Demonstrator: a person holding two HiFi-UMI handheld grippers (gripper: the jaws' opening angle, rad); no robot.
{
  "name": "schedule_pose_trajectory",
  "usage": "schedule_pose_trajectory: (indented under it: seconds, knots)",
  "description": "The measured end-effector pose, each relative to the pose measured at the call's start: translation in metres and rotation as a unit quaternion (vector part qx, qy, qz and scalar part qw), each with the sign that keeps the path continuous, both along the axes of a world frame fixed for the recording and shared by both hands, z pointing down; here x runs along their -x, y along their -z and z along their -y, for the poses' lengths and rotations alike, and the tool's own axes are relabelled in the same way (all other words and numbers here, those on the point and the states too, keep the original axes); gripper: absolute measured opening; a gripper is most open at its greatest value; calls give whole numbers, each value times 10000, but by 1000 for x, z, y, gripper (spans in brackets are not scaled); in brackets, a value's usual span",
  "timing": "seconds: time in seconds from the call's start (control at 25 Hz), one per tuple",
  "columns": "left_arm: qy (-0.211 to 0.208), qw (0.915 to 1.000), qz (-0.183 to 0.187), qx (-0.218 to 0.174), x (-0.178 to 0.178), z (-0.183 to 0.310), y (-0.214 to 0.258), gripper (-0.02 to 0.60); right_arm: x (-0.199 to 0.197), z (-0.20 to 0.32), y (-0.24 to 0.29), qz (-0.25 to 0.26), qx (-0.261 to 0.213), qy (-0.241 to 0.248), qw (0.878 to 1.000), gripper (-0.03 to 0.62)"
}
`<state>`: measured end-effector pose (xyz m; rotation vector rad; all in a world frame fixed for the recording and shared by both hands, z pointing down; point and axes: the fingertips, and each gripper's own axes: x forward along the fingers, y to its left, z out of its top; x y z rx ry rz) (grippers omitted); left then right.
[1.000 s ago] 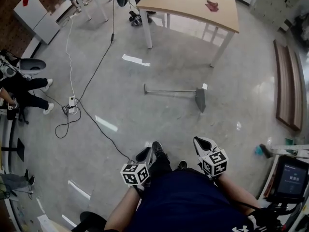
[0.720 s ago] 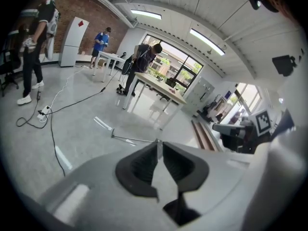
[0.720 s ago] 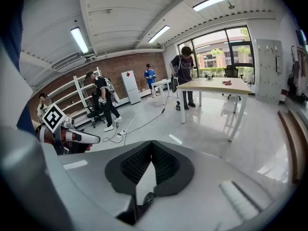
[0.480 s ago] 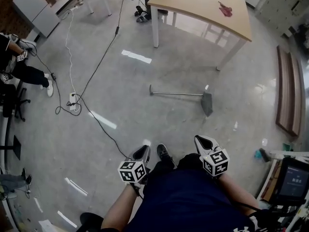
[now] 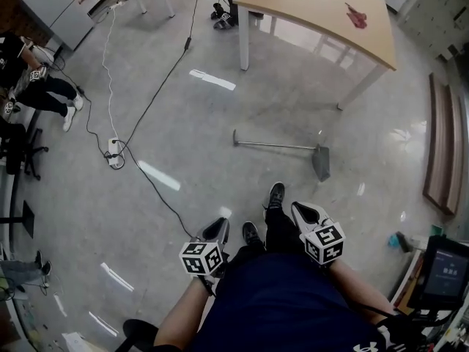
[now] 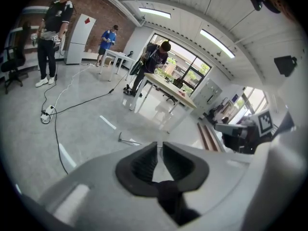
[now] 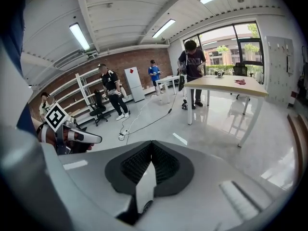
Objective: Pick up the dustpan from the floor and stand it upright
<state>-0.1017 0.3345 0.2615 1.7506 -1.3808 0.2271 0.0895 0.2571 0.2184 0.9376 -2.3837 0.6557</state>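
Note:
The dustpan [image 5: 320, 161] lies flat on the grey floor in the head view, and its long thin handle [image 5: 275, 146] points left. My left gripper [image 5: 220, 226] and right gripper [image 5: 299, 210] are held low by my waist, well short of it, both shut and empty. In the left gripper view the jaws [image 6: 159, 146] meet at the tips, and the end of the dustpan handle [image 6: 126, 140] shows on the floor just past them. The right gripper view shows shut jaws [image 7: 151, 144] with nothing between them; the dustpan is out of sight there.
A wooden table [image 5: 322, 13] with a red cloth [image 5: 357, 15] stands beyond the dustpan. A power strip [image 5: 113, 152] and black cables run across the floor at left, near seated people. Wooden boards [image 5: 440, 152] lie at right, beside a cart with a screen [image 5: 447, 266].
I have stepped forward, so the dustpan and table sit nearer and lower in the head view. Both grippers stayed shut by my waist.

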Motion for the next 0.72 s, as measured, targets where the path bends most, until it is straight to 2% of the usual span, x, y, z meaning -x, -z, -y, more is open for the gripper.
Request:
schedule_pose_trajectory:
  seconds: [0.32,0.72]
  knots:
    - [123,9996,223,109,15,60,0,35,24,68,-4,150,7,321,9994,11]
    - [366,9982,459,-75,-4,180,8,52,-7,172,-28,-17,73,517,9986,11]
